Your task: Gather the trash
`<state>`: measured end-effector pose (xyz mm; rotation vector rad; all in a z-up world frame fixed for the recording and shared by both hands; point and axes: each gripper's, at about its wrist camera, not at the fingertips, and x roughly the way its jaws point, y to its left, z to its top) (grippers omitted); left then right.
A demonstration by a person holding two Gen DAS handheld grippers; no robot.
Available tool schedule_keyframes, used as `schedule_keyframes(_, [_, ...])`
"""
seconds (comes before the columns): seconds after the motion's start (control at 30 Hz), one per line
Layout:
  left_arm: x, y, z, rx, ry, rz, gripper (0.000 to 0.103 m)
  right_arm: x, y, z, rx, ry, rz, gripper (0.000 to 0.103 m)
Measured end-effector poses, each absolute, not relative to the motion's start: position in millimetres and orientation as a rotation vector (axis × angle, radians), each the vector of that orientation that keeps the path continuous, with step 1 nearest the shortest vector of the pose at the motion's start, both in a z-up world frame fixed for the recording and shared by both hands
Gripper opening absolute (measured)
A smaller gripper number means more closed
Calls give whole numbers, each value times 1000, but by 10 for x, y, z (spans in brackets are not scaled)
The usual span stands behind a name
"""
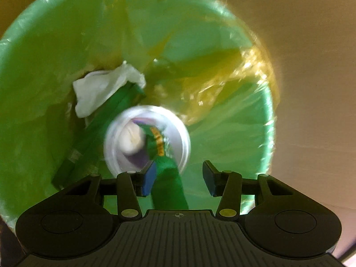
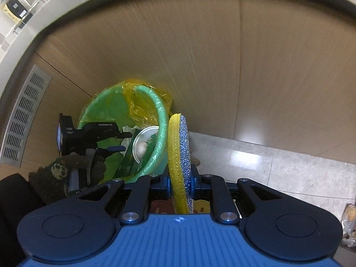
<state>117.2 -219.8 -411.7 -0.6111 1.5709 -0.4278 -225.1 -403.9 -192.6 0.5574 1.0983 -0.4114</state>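
Left gripper (image 1: 178, 178) hangs right over the green bin (image 1: 33, 77), jaws spread wide. A clear cup (image 1: 146, 138) stuffed with a green wrapper (image 1: 165, 178) sits just ahead of the pads, blurred, and the wrapper's tail runs back between the jaws. The pads do not look pressed on it, so this reads as the drop: the cup is let go over the bin's mouth. Down inside already lie a white tissue (image 1: 100, 91) and a long green box (image 1: 98, 133), on a yellow liner (image 1: 244, 84).

On the other side, the right gripper (image 2: 181, 184) is clamped on a sponge (image 2: 180, 155), yellow one face, silver glitter the other, held on edge just outside the bin's rim (image 2: 160, 115). The left gripper (image 2: 89, 133) shows from here too, reaching in over the bin from the left.

Next up, by my reckoning: the left one clears out of the opening, then the right swings the sponge across the rim and opens. The rim is close, so the sponge needs to be well over before release, or it lands on the floor (image 2: 278, 162).
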Motion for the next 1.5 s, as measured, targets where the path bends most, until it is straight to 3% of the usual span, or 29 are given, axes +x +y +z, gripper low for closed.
schedule_keyframes(0.3, [1002, -1466, -3337, -522, 1412, -503, 51, -1361, -3754, -2087, 637, 1108, -259, 15])
schedule_keyframes(0.57, [659, -972, -2802, -439, 1326, -544, 51, -402, -3443, -2799, 641, 1175, -232, 16])
schedule_keyframes(0.77, [603, -847, -2602, -398, 1282, -540, 51, -296, -3413, -2878, 602, 1222, -285, 22])
schedule_keyframes(0.97, [510, -787, -2076, -352, 1206, -541, 51, -548, -3293, -2451, 541, 1190, -296, 27])
schedule_keyframes(1.17, [321, -603, -960, -293, 1031, -521, 51, -788, -2932, -1564, 423, 1066, -216, 30])
schedule_keyframes(1.23, [237, -499, -577, -284, 956, -501, 51, -858, -2774, -1183, 375, 991, -177, 46])
schedule_keyframes(1.3, [152, -382, -272, -283, 885, -481, 51, -922, -2590, -812, 324, 904, -133, 54])
schedule_keyframes(1.4, [-42, -172, 193, -248, 736, -424, 51, -975, -2299, -323, 222, 766, -64, 56])
schedule_keyframes(1.43, [-108, -121, 300, -232, 688, -401, 51, -997, -2209, -182, 192, 714, -48, 63])
schedule_keyframes(1.47, [-168, -70, 392, -217, 647, -379, 50, -1027, -2097, -24, 158, 644, -39, 68])
schedule_keyframes(1.5, [-222, -36, 470, -202, 613, -356, 42, -1056, -2018, 81, 136, 587, -38, 76])
